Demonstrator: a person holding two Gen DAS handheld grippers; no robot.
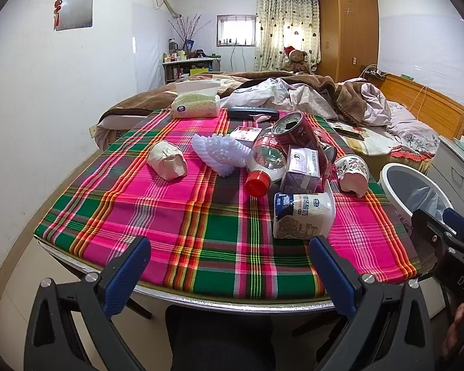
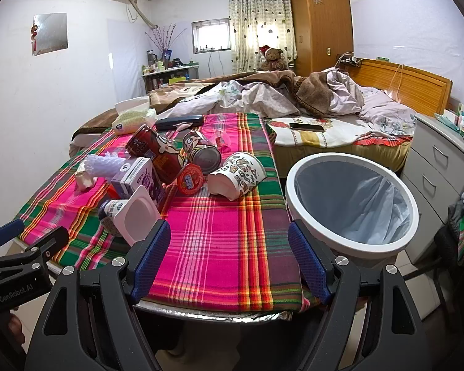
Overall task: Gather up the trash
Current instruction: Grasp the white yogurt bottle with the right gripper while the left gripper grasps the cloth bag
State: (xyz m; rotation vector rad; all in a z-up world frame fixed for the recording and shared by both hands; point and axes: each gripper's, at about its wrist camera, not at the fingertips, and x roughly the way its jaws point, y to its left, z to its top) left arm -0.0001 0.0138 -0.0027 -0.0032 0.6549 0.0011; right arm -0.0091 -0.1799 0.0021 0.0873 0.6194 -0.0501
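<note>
Plaid cloth in pink, green and red covers the table, and the left gripper hovers over its near edge, jaws wide apart, holding nothing. Far left on the cloth, a wrapped paper bundle; behind it a tissue pack at the far edge. Moving right, white foam netting, then the trash heap: a red-capped bottle lying down, a dark red can, a purple carton, a tipped yogurt cup, a patterned paper cup on its side. The right gripper sits open and empty too. Just beside the table's right edge, a white bin with a liner. Beyond, an unmade bed, a teddy bear, a wooden wardrobe.
</note>
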